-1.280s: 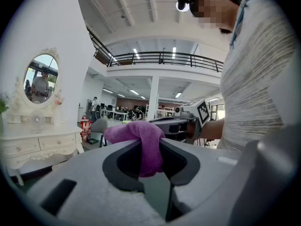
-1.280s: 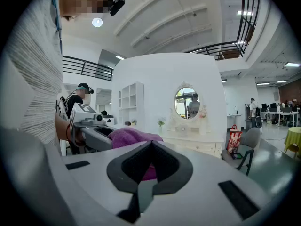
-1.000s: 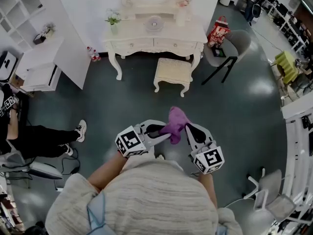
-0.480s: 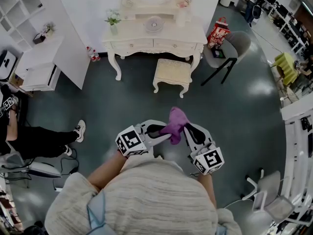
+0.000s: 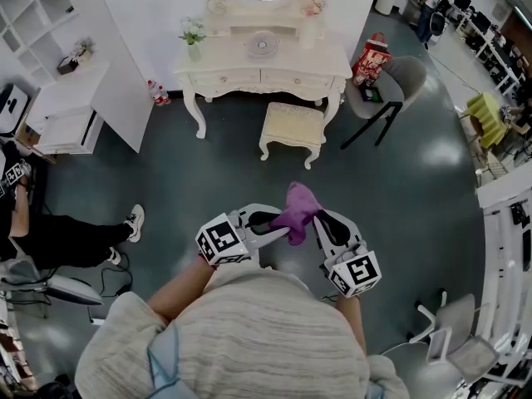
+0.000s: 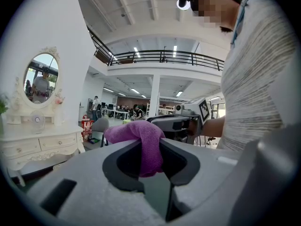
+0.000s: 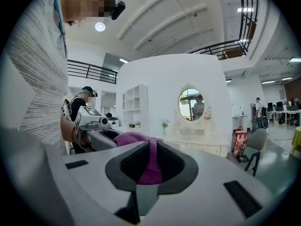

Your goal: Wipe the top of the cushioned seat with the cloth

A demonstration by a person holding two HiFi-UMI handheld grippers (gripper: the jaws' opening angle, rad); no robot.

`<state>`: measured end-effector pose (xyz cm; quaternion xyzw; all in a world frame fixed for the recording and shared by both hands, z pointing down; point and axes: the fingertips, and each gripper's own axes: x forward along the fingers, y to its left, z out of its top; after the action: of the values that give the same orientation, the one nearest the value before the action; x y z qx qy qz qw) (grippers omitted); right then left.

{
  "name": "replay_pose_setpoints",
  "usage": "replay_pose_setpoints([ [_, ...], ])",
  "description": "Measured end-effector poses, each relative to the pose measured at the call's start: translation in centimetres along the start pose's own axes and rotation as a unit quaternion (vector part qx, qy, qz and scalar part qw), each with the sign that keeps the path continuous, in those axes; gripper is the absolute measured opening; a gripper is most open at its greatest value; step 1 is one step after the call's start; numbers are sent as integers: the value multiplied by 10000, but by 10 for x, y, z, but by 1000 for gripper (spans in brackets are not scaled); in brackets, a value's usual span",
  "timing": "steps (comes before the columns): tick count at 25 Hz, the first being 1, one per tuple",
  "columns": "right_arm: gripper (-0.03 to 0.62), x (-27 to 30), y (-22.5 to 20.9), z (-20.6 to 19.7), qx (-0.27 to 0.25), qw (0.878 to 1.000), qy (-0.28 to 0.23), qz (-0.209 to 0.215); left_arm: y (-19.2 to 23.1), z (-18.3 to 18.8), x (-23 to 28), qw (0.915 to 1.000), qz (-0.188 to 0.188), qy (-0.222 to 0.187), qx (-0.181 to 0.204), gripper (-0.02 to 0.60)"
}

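Nothing has shifted in the past second: your left gripper [image 5: 281, 233] and right gripper [image 5: 321, 223] sit tip to tip in front of you, well short of the cushioned seat [image 5: 293, 123]. Both pairs of jaws are pressed together on the purple cloth [image 5: 298, 206], which bunches up above them on the seat's side. The seat stands on the floor just before the white dressing table [image 5: 262, 61], not yet wiped.
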<state>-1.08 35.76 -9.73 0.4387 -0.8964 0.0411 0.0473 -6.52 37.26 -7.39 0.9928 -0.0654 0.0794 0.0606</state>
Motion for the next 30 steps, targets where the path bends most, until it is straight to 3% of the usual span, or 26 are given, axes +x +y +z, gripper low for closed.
replay_pose_setpoints([
  [19, 11, -5, -20, -13, -6, 9997, 219, -62, 8, -7, 20, 9998, -148, 121, -69, 77],
  [30, 11, 43, -45, -27, 122, 9983, 574, 12, 69, -16, 32, 9991, -209, 71, -352, 77],
])
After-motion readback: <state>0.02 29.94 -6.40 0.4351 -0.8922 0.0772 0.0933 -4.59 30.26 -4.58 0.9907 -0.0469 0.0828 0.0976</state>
